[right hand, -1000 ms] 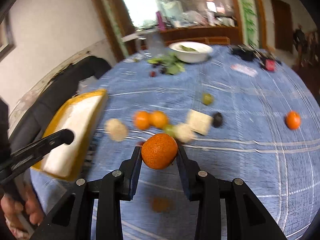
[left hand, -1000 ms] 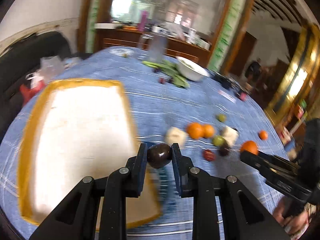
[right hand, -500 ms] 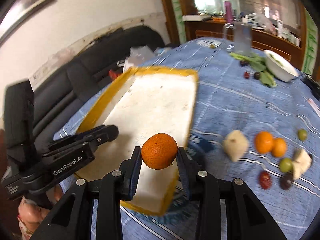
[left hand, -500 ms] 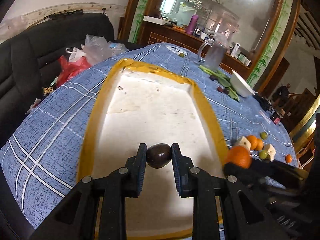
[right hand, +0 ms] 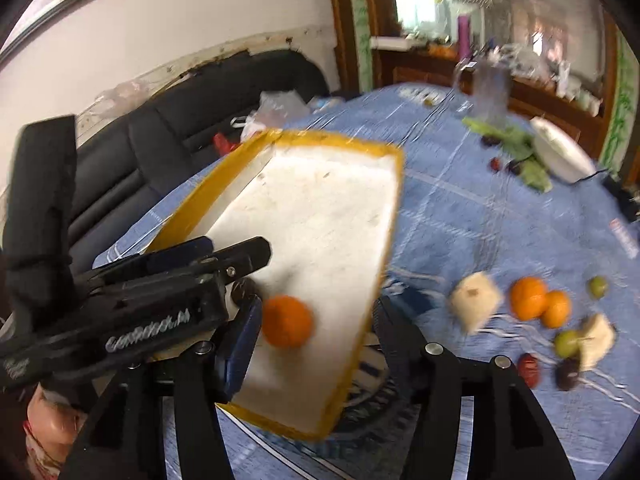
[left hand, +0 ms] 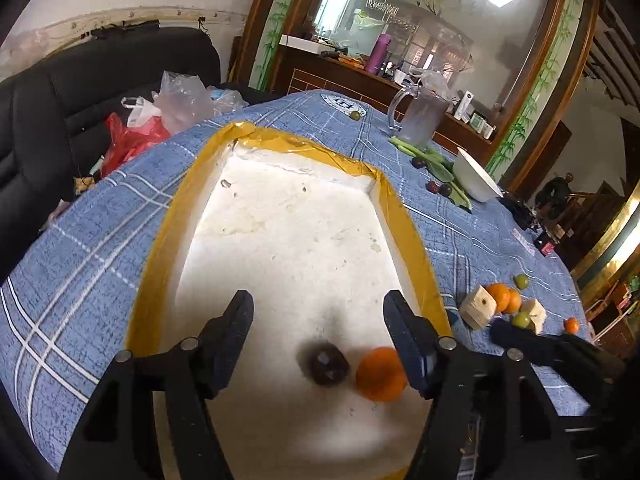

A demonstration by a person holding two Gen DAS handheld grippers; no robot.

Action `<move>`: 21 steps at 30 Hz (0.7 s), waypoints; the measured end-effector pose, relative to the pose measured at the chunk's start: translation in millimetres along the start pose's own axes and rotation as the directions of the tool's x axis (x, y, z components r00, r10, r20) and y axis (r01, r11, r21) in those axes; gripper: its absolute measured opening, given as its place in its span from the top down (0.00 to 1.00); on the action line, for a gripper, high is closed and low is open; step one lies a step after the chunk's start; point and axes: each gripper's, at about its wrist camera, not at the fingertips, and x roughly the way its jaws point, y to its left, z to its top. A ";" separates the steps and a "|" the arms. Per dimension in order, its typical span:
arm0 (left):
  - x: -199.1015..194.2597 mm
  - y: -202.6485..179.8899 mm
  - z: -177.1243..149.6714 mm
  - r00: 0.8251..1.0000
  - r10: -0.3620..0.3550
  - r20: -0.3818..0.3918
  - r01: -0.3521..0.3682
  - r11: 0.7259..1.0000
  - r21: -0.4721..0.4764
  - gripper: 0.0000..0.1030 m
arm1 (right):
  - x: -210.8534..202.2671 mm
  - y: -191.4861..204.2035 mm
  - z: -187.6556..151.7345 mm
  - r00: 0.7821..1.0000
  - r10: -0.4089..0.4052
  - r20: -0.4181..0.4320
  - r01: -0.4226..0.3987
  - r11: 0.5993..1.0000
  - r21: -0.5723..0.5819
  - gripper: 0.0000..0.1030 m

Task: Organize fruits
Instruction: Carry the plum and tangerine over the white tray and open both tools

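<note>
Left gripper point(left hand: 318, 330) and right gripper point(right hand: 314, 328): fingers just opened, released. Dark plum point(left hand: 328, 363) & orange point(left hand: 380, 374) in tray point(left hand: 408, 232). Approx. eight fruits point(right hand: 528, 298) left on surface point(right hand: 460, 216), far right.

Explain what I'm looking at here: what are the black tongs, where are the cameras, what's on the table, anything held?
No robot: a person holds a two-finger gripper in each hand, with a fisheye camera on each looking along its fingers. The left gripper and right gripper are both over a white foam tray with a yellow taped rim, on a blue checked tablecloth. Both sets of jaws have just been opening and hold nothing: a dark plum and an orange now lie in the tray. More fruits and foam blocks wait on the cloth.
</note>
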 end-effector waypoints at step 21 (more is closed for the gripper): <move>-14.6 -9.1 35.8 0.999 0.003 0.034 -0.005 0.999 0.036 0.28 | -22.6 -64.3 -26.3 1.000 -0.005 -0.026 0.010 0.979 0.202 0.40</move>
